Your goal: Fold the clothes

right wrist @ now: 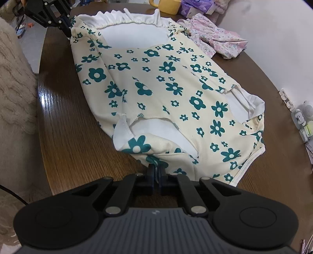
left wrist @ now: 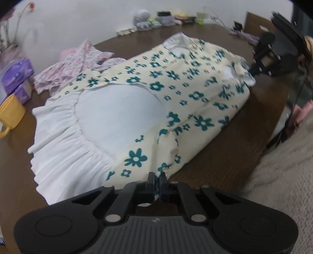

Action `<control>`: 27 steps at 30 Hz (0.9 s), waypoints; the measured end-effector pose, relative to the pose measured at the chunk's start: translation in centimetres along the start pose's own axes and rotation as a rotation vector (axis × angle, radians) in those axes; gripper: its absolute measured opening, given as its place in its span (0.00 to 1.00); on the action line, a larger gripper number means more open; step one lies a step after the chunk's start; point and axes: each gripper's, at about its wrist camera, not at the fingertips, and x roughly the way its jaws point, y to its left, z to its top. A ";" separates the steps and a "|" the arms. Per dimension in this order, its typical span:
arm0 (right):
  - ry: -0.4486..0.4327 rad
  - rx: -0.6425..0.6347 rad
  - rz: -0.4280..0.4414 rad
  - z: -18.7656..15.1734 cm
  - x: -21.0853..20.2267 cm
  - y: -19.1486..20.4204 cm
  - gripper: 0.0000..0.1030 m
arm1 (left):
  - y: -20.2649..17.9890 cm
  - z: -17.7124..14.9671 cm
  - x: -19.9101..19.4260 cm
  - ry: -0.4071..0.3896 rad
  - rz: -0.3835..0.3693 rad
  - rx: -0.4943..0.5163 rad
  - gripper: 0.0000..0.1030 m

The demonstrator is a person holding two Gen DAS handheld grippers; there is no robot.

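Soft cloth dress (right wrist: 168,82) on glossy wooden table (right wrist: 64,121).

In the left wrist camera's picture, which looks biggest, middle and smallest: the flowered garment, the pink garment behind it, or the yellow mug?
Largest to smallest, as they appear:
1. Flowered garment, filling most of the table.
2. Pink garment, far smaller, though it lies further from the camera.
3. Yellow mug, smallest, but partly cut off by the picture edge.

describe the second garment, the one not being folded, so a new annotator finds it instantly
Start at the brown wooden table, mostly covered by the cream dress with teal flowers that both grippers pinch. Past that dress's far edge, toward the white wall, lies a small crumpled pink garment. Its pale pink-and-lilac tiny floral print sets it apart, and it sits beside the purple tissue pack.
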 end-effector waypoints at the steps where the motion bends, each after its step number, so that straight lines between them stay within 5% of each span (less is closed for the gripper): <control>1: -0.008 0.006 -0.003 -0.1 -0.1 0.0 0.02 | 0.1 0.1 -0.3 -0.014 0.004 -0.008 0.03; 12: -0.119 0.050 -0.089 1.5 -2.9 -2.4 0.01 | 2.9 5.1 -0.8 -0.074 0.111 0.072 0.02; 27: -0.036 0.095 -0.079 4.1 2.5 -8.2 0.01 | 8.6 10.1 6.7 -0.026 0.087 0.099 0.02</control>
